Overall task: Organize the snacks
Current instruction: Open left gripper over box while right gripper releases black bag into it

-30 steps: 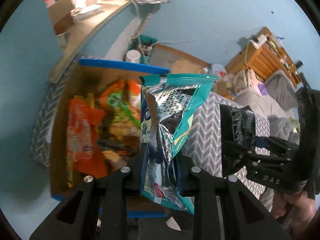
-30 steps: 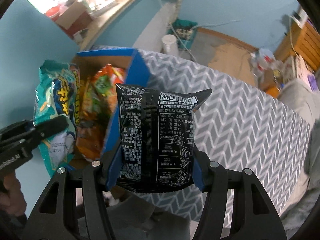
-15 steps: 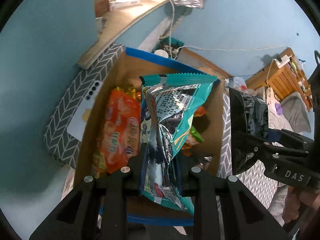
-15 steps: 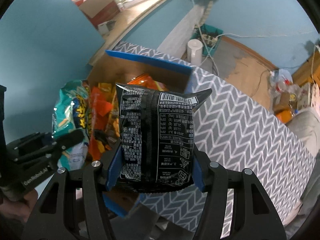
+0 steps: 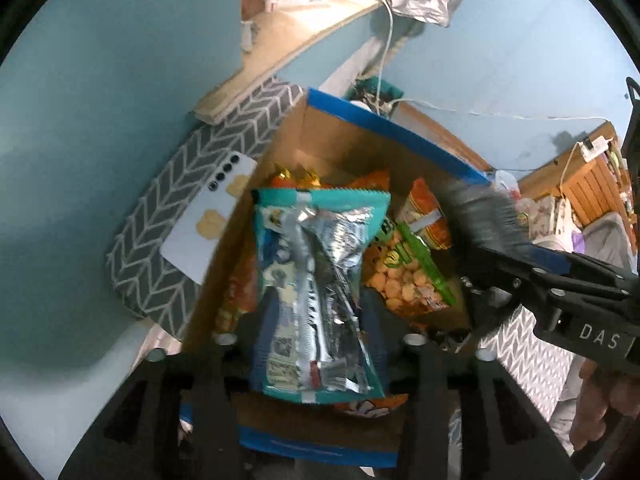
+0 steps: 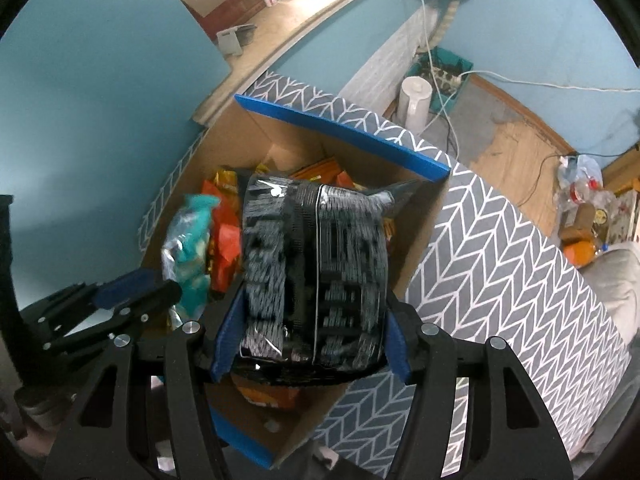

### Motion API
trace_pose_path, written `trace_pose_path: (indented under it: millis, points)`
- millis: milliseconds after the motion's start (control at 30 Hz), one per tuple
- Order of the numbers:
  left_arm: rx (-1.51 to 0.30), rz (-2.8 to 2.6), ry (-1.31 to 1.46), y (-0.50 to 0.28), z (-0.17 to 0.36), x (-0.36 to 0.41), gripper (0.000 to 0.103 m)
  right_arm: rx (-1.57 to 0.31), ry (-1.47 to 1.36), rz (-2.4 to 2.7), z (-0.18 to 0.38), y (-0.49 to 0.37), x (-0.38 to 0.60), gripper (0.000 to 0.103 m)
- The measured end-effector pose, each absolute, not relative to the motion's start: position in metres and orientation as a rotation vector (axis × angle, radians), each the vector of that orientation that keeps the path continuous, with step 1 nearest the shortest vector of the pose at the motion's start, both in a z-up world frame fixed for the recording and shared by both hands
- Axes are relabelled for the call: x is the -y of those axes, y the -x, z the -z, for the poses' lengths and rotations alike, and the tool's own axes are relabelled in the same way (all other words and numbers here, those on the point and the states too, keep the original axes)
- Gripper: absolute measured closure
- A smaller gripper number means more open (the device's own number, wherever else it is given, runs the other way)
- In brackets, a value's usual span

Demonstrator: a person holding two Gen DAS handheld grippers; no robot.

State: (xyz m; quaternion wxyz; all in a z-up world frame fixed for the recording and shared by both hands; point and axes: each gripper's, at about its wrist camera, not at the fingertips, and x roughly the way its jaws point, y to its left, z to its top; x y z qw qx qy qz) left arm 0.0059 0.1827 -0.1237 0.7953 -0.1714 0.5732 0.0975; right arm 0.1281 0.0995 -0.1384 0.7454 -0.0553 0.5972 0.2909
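An open cardboard box with blue-edged flaps (image 5: 384,124) (image 6: 340,132) sits on a grey chevron surface and holds several orange and green snack packs (image 5: 404,276). My left gripper (image 5: 320,336) is shut on a teal and silver snack bag (image 5: 316,280), held over the box's left part; it shows in the right wrist view (image 6: 188,248). My right gripper (image 6: 312,344) is shut on a black snack bag (image 6: 316,272), held over the box's right part; it appears blurred in the left wrist view (image 5: 484,216).
A white phone (image 5: 208,224) lies on the chevron surface (image 6: 500,264) left of the box. A wooden ledge (image 6: 288,28) with boxes runs along the blue wall behind. A white jug (image 6: 416,100), cables and floor clutter lie beyond the far edge.
Both grippers have moved forward and down over the open box, each still holding its bag. The right gripper has come in closer beside the left one.
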Motion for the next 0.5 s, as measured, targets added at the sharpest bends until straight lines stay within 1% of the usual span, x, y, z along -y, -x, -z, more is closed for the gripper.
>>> trace_pose_path:
  millis: [67,100,167,233,300,367,467,500]
  points:
    - [-1.219,-0.217,0.362,-0.006,0.119,-0.184,0.052,-1.298,0.120,-0.630,0.136,-0.128,-0.099,0.031]
    - [-1.218,-0.218,0.361,-0.006,0.117,-0.184,0.051,-1.292,0.117,-0.629,0.135,-0.129,-0.099,0.029]
    - [-1.216,-0.220,0.360,-0.006,0.114,-0.184,0.048,-1.285,0.113,-0.631,0.131,-0.130,-0.099,0.029]
    - [-1.210,-0.221,0.357,-0.007,0.110,-0.184,0.048,-1.280,0.113,-0.631,0.127,-0.130,-0.100,0.029]
    - [-1.203,-0.219,0.349,-0.006,0.103,-0.182,0.044,-1.272,0.120,-0.628,0.121,-0.128,-0.098,0.029]
    - [-1.186,-0.219,0.331,-0.006,0.095,-0.178,0.035,-1.260,0.121,-0.630,0.115,-0.123,-0.096,0.029]
    - [-1.159,-0.220,0.298,-0.002,0.084,-0.174,0.028,-1.247,0.129,-0.623,0.106,-0.118,-0.093,0.029]
    - [-1.152,-0.221,0.286,-0.002,0.079,-0.172,0.027,-1.243,0.131,-0.619,0.103,-0.117,-0.091,0.029]
